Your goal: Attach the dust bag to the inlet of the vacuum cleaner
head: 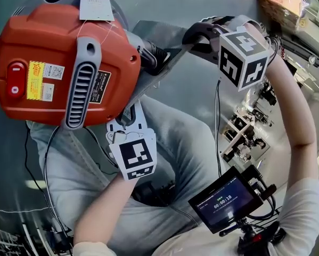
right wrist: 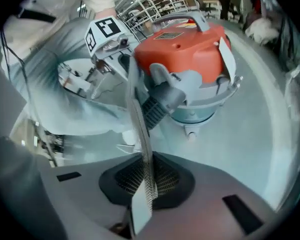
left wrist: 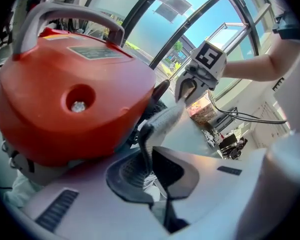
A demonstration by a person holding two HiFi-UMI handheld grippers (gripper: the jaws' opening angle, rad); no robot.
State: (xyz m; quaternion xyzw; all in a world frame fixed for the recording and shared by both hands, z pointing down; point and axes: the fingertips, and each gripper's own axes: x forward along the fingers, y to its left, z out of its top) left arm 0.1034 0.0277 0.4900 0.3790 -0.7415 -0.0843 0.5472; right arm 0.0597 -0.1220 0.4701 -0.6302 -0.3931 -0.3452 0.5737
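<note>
The grey floor [head: 202, 4] bears one vacuum cleaner [head: 58, 63]; left tool [left wrist: 151, 156] and right tool [right wrist: 144, 184] clamp one dust bag [left wrist: 165, 120].

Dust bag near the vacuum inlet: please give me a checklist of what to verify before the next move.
1. Is the left gripper shut on the dust bag? Ok.
2. Is the right gripper shut on the dust bag? Ok.
3. Is the vacuum cleaner standing upright? Ok.
4. Is the inlet facing the dust bag? Ok.
5. Is the bag's opening seated on the inlet? Cannot tell; the bag shows edge-on.
</note>
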